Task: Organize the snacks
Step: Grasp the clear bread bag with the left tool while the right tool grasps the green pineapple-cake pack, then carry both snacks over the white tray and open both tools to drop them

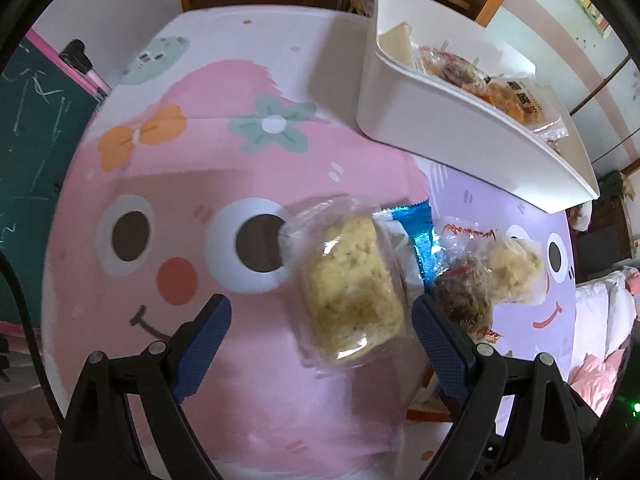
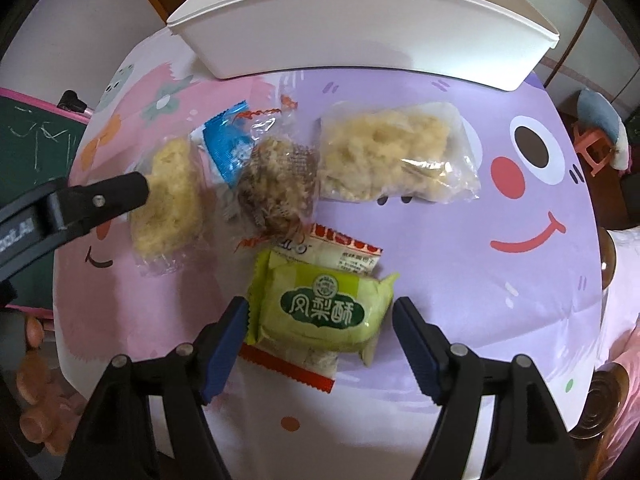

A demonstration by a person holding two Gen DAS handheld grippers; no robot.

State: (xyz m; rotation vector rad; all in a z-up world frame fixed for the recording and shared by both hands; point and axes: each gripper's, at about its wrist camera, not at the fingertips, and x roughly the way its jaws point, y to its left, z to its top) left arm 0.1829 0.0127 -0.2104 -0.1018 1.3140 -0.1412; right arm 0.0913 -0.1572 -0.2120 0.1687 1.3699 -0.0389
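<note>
Several wrapped snacks lie on the cartoon-print table. My left gripper (image 1: 322,308) is open over a yellow cake in clear wrap (image 1: 352,292), which lies between its fingers nearer the right pad; one left finger (image 2: 120,192) shows above that cake (image 2: 168,200). My right gripper (image 2: 321,306) is open around a green packet (image 2: 316,280); the packet's left edge reaches one pad and the other pad stands apart. The green packet rests on a red-and-white packet (image 2: 288,364). A white bin (image 1: 440,120) (image 2: 360,32) holding snacks stands at the back.
Between the two grippers lie a blue packet (image 2: 224,148), a brown floss cake (image 2: 276,184) and a pale cake in a clear bag (image 2: 392,156). A green chalkboard (image 1: 32,160) stands beyond the table's left edge. A pink stool (image 2: 592,148) sits past the right edge.
</note>
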